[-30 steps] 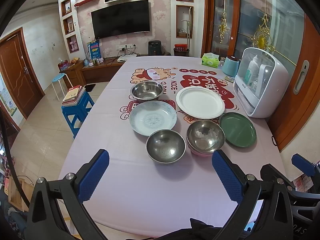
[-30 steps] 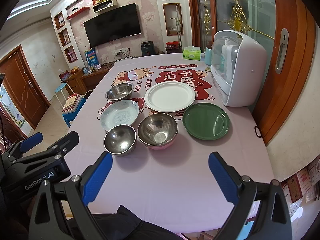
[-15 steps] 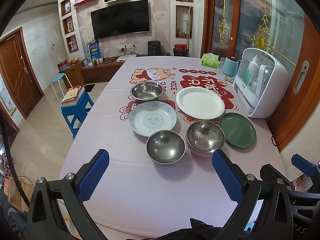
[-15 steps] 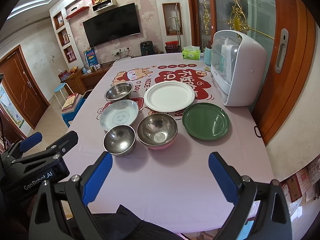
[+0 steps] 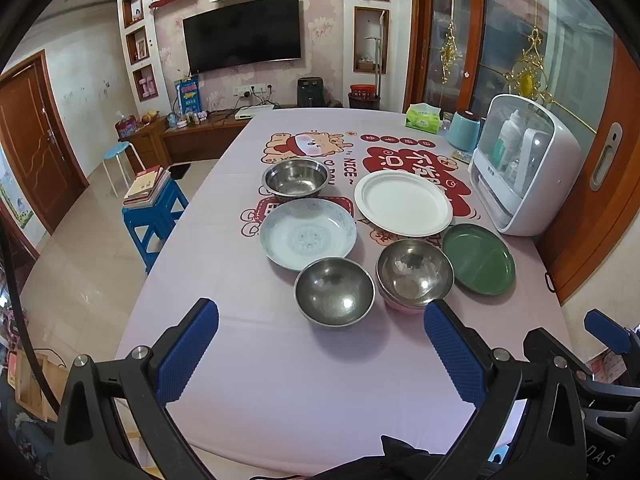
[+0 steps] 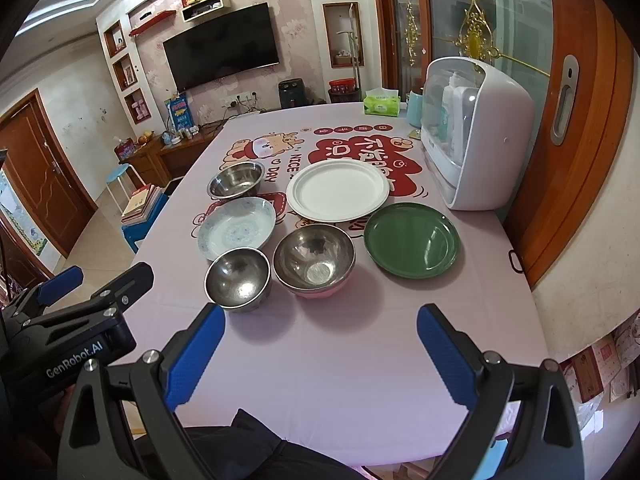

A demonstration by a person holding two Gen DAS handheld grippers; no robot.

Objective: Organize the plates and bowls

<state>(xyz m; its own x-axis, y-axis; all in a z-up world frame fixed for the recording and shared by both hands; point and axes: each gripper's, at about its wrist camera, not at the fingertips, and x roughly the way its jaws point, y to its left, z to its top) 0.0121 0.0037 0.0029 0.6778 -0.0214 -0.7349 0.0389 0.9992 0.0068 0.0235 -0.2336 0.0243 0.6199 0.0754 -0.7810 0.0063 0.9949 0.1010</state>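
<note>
On the pink tablecloth lie a near steel bowl (image 5: 335,291) (image 6: 238,278), a steel bowl with a pink outside (image 5: 414,273) (image 6: 314,260), a far steel bowl (image 5: 297,178) (image 6: 235,179), a pale blue patterned dish (image 5: 307,233) (image 6: 237,227), a white plate (image 5: 403,203) (image 6: 338,190) and a green plate (image 5: 478,258) (image 6: 412,240). My left gripper (image 5: 320,350) is open and empty, held above the table's near edge short of the bowls. My right gripper (image 6: 320,354) is open and empty, also near the front edge. The left gripper also shows at the left of the right wrist view (image 6: 60,308).
A white domed steriliser cabinet (image 5: 524,168) (image 6: 476,132) stands at the table's right side, with a teal cup (image 5: 464,134) and a green tissue box (image 5: 423,116) behind it. A blue stool with books (image 5: 154,200) stands left of the table.
</note>
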